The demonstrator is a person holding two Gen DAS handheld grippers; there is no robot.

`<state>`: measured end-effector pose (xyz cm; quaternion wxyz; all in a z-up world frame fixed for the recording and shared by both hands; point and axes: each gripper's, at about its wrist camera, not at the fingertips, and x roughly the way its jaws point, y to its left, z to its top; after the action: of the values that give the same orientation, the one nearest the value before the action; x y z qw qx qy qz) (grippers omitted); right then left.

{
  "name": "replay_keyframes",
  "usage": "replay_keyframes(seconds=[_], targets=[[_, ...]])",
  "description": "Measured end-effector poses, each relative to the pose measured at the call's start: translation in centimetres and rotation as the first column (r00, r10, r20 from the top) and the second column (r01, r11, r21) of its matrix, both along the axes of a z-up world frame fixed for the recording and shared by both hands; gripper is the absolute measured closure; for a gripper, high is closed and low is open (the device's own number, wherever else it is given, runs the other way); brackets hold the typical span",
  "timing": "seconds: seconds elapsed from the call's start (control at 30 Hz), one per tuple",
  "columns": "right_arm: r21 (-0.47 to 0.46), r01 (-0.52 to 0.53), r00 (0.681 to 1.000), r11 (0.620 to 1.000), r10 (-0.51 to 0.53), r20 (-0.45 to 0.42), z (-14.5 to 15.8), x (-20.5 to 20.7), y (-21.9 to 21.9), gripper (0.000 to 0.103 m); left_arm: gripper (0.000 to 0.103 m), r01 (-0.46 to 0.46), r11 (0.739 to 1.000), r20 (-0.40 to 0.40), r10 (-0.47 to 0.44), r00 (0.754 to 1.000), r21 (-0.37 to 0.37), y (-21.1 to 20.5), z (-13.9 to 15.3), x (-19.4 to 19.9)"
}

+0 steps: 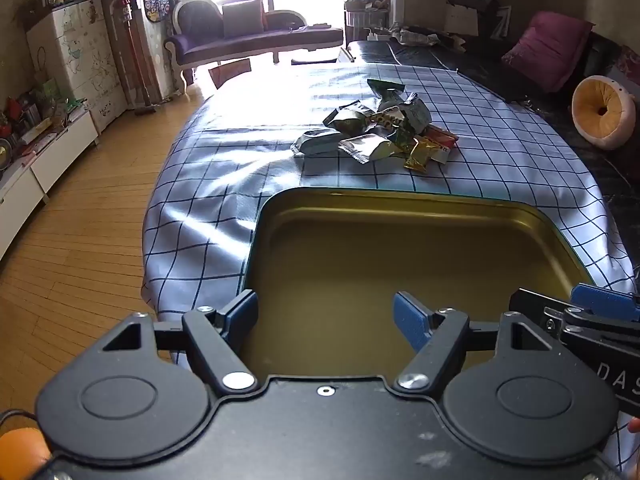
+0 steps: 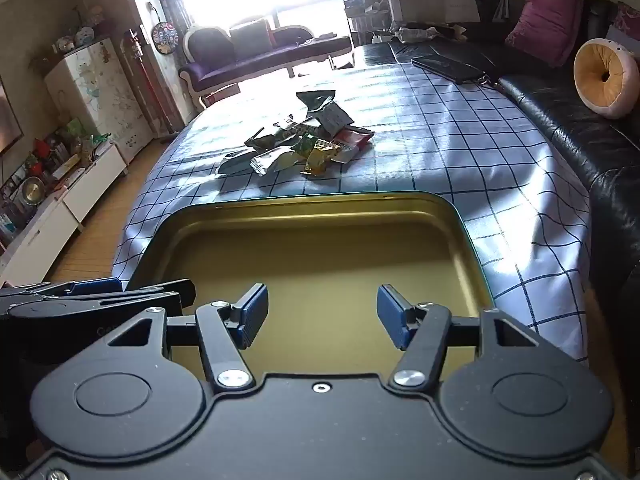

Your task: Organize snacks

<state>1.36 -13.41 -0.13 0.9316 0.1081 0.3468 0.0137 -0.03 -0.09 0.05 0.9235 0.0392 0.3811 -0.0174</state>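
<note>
Above the near edge of the open gold-lined rectangular metal tin (image 1: 420,248), the left gripper (image 1: 326,316) hangs with its blue-padded black fingers (image 1: 410,320) spread wide and nothing between them. At about three o'clock from it, close beside, the right gripper (image 2: 320,312) hovers over the same tin (image 2: 320,248), its fingers (image 2: 390,314) likewise held wide apart and empty; in the left wrist view its blue and black tip shows at the right edge, and in the right wrist view the left gripper's side shows at nine o'clock.

The tin rests on the table covered by a pale blue cloth with a dark grid pattern (image 1: 224,184), and its bare gold floor fills the space directly ahead of both tools. Further out at twelve o'clock, well apart from the tin, lies the heap of small foil snack packets (image 1: 380,128), silver, green, yellow and red wrappers piled together on the cloth (image 2: 440,148); the same heap (image 2: 304,148) appears in the right wrist view.

Beyond the table at twelve o'clock stands a purple upholstered chaise (image 1: 256,36) under a bright window. At two o'clock a black leather sofa (image 2: 580,128) carries a magenta cushion (image 2: 554,20) and a round cream and orange pillow (image 2: 604,76).
</note>
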Motion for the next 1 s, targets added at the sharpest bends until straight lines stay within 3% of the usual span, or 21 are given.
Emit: replay_keyframes(seconds=[0.1,0.3,1.0], targets=[[-0.012,-0.011,1.000,1.000,0.011,0.006,0.04,-0.03,-0.06,0.039,0.025,-0.005,1.000,0.036,0.005,0.999,0.004,0.07,-0.16,-0.49],[-0.036,-0.010,1.000,0.999,0.010,0.000,-0.08,0.13,0.41,0.039,0.025,-0.026,1.000,-0.004,0.026,1.000,-0.006,-0.05,-0.21,-0.20],[-0.039,-0.009,1.000,0.999,0.009,0.000,-0.08,-0.09,0.52,0.039,0.025,-0.015,1.000,-0.022,0.014,1.000,-0.018,-0.15,-0.45,-0.50]])
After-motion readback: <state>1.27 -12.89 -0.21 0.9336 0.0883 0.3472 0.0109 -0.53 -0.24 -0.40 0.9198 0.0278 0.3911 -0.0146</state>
